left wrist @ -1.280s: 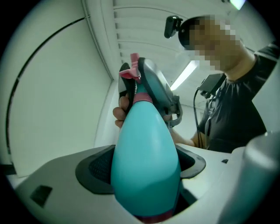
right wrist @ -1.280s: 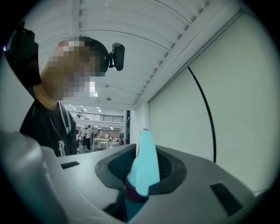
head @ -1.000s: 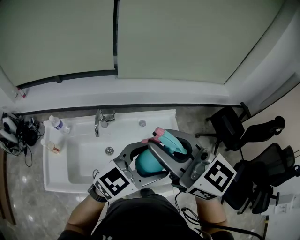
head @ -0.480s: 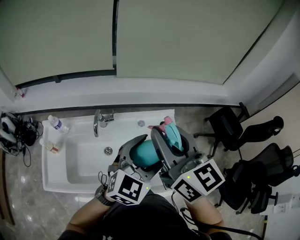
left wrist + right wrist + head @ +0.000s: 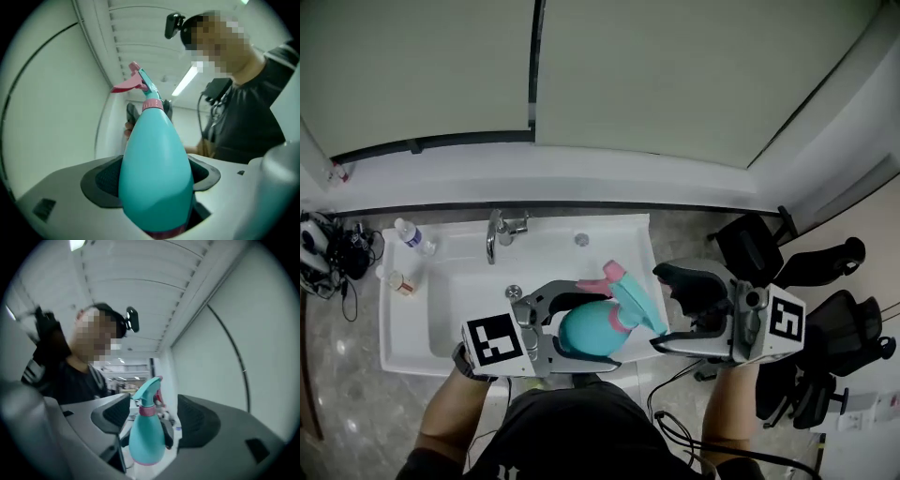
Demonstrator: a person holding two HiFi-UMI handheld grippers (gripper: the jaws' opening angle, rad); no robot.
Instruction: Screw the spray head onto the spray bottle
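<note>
A teal spray bottle point(image 5: 586, 330) with its teal spray head point(image 5: 630, 292) and pink trigger seated on the neck is held over the sink's front edge. My left gripper point(image 5: 605, 323) is shut on the bottle's body point(image 5: 157, 173), with the spray head point(image 5: 143, 84) pointing away from it. My right gripper point(image 5: 670, 309) stands to the right of the head; its jaws have just been opening and are wide apart. In the right gripper view the bottle point(image 5: 147, 439) shows in the gap between the pads point(image 5: 115, 414), and neither pad touches it.
A white sink point(image 5: 422, 356) with a chrome faucet point(image 5: 495, 234) lies below the grippers. Small bottles point(image 5: 411, 236) and cables sit on the counter to its left. Black office chairs point(image 5: 825, 309) stand to the right. A pale wall panel runs behind.
My right gripper opened, let go of the spray head and drew off to the right. My left gripper, still holding the bottle, shifted left and toward me.
</note>
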